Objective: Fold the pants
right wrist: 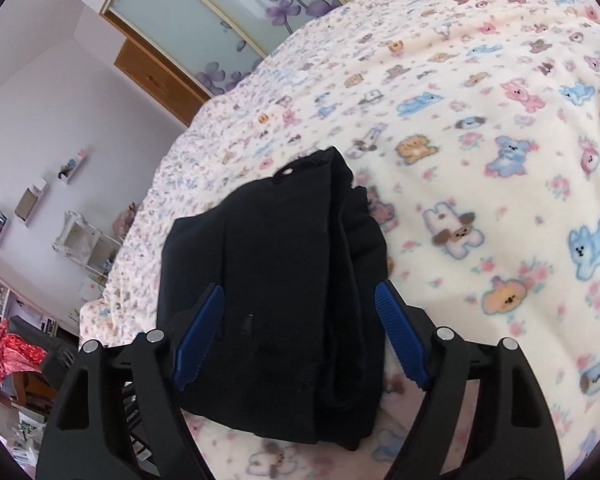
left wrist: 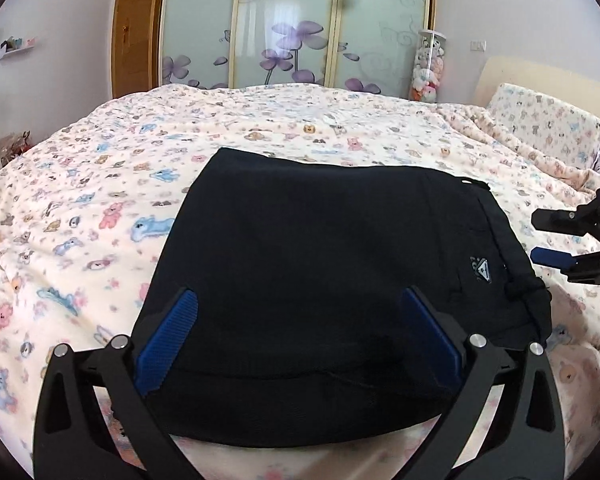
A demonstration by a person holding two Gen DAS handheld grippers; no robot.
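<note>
Bedspread [left wrist: 100, 184] with teddy print held one folded black pants bundle [left wrist: 320, 280]. Two grippers, left gripper [left wrist: 300, 336] and right gripper [right wrist: 300, 336], both hung wide open, empty; pants' layers were too dark to count.

Folded black pants [left wrist: 320, 280] lie mid-frame on the bed [left wrist: 100, 208]; the left gripper [left wrist: 300, 332] spreads its jaws wide at the pants' near edge.

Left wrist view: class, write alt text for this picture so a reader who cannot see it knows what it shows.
Black pants, folded into a compact bundle, lie on a bed covered in a teddy-bear print, framed by the open left gripper with blue pads. The right gripper shows at the right edge, open and empty; floral sliding wardrobe doors stand behind.
</note>
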